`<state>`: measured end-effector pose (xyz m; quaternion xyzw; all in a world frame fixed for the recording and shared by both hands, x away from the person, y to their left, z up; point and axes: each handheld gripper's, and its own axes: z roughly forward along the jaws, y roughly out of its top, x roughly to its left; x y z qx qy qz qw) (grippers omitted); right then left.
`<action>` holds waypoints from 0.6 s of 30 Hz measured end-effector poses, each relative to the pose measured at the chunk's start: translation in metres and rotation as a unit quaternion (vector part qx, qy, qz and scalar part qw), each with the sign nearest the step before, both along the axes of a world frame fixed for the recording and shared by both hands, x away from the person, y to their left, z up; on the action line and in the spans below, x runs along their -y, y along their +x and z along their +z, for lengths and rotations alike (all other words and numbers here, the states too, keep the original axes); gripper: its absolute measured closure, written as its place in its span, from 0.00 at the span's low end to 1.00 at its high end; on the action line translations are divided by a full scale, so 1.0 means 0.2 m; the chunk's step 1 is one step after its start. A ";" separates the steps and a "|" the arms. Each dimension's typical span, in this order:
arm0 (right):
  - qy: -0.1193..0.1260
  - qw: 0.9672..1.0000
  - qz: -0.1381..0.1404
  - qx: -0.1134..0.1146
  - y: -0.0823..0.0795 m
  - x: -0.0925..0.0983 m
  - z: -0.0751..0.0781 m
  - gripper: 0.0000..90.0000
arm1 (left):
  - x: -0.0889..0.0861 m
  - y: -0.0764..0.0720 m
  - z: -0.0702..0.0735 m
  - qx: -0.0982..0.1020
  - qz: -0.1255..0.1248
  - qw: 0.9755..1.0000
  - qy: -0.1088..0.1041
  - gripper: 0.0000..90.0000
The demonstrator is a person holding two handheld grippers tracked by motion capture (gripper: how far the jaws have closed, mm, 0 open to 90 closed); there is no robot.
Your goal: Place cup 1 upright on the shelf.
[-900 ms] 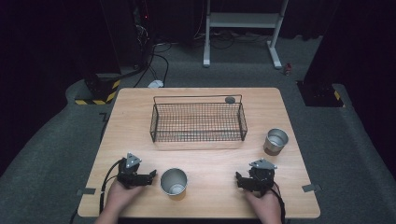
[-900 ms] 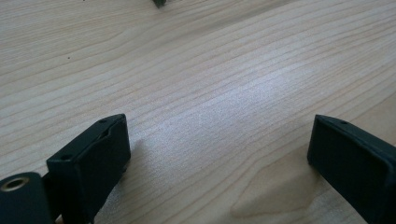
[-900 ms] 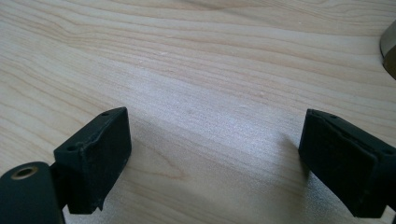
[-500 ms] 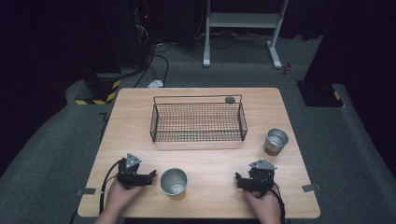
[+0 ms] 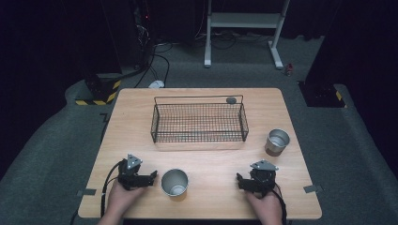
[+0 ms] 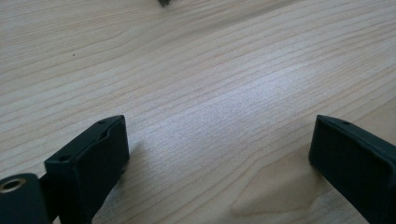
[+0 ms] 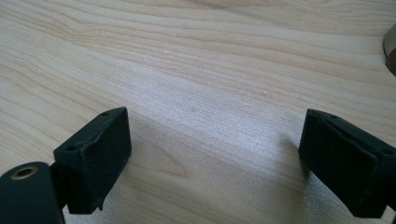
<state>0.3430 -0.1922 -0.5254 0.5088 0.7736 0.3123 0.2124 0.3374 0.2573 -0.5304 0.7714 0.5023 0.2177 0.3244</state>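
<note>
Left gripper [image 5: 151, 177]: black two-jaw tool lying on the light wooden table [image 5: 141, 117], jaws wide apart with bare wood between them, nothing held; tips point at the open-topped silver metal cup [image 5: 174, 182] just beside, not touching. Right gripper [image 5: 240, 181]: same build, jaws equally spread and empty, resting near the front edge, pointing toward that cup, well apart from it. Black wire mesh basket [image 5: 199, 123]: mid-table. Second silver metal cup [image 5: 277, 141]: right of basket. Small dark round object [image 5: 231, 100]: behind basket rim, too small to identify. Hands: one wrapped behind each gripper, forearms cut off by the lower frame edge
</note>
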 end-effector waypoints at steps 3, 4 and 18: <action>0.000 1.000 0.000 0.000 0.00 0.00 0.00 0.10 | 0.00 0.00 0.00 -0.002 -0.006 1.000 0.000 0.04; 0.000 1.000 0.000 0.000 0.00 0.00 0.00 0.10 | -0.01 0.01 0.00 -0.005 -0.007 1.000 -0.001 0.03; 0.000 1.000 0.003 0.000 0.00 0.00 0.00 0.10 | -0.03 -0.03 0.05 0.011 -0.039 0.999 -0.017 0.01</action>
